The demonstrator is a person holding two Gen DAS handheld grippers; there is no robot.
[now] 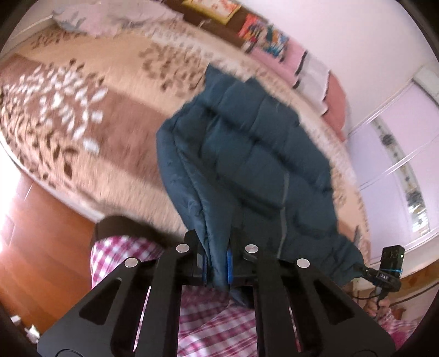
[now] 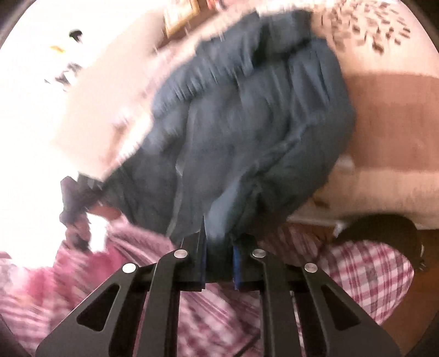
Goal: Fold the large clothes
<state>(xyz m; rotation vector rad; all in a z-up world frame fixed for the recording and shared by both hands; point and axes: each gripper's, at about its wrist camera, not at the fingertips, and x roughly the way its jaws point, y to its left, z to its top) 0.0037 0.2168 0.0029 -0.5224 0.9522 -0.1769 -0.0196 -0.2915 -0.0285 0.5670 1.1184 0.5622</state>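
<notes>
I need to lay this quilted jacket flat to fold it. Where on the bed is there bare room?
Bare: the wide leaf-patterned bedspread left of the hanging jacket, between the near bed edge and the crumpled pale bedding at the far corner. Crowded: the far right edge, lined with pink pillows.

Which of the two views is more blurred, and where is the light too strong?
Right wrist view: heavier motion blur over the blue jacket and carpet, and the left side is washed out white. Left wrist view: sharper near the left gripper clamping the jacket, carpet smeared, glare only at the left edge on the wooden floor.
</notes>
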